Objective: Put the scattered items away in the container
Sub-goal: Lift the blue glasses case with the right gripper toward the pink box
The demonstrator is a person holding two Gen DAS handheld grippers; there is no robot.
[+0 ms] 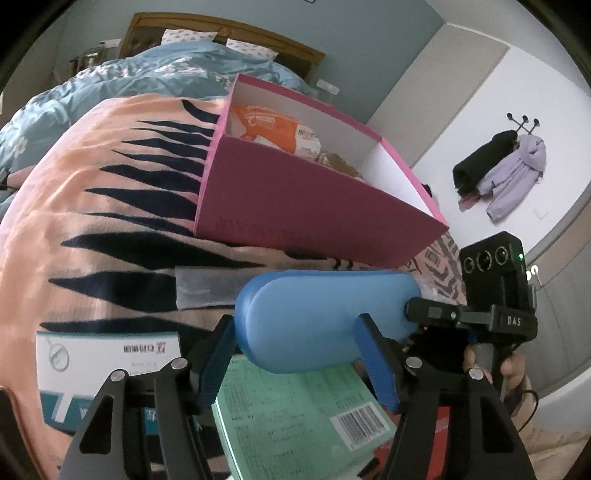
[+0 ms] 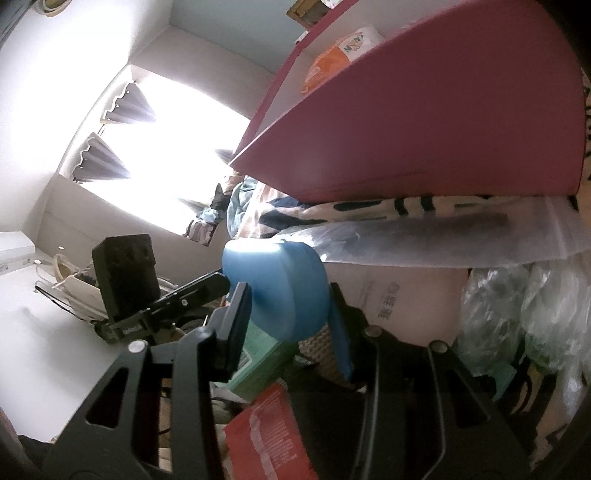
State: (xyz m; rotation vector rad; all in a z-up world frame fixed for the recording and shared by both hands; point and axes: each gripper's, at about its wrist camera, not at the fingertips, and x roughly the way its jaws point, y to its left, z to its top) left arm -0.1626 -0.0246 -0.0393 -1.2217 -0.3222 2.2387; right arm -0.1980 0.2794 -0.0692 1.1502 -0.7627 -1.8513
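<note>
A blue oblong case [image 1: 321,317] is held between both grippers above the bed. My left gripper [image 1: 299,354] is shut on its left half, my right gripper [image 2: 288,314] is shut on its other end [image 2: 277,288]. The right gripper also shows in the left wrist view [image 1: 424,314]. The pink open box [image 1: 314,206] stands just behind the case on the peach striped blanket [image 1: 92,221]. It holds an orange packet [image 1: 273,129] and another item. A green box [image 1: 295,413], a white box [image 1: 107,365], a clear zip bag [image 2: 443,236] and a red packet [image 2: 269,435] lie below.
Crumpled clear plastic bags [image 2: 517,317] lie at the right of the right wrist view. A blue floral duvet [image 1: 129,74] and wooden headboard [image 1: 221,33] are beyond the box. Coats [image 1: 509,173] hang on the far wall. A bright window [image 2: 166,147] is to the left.
</note>
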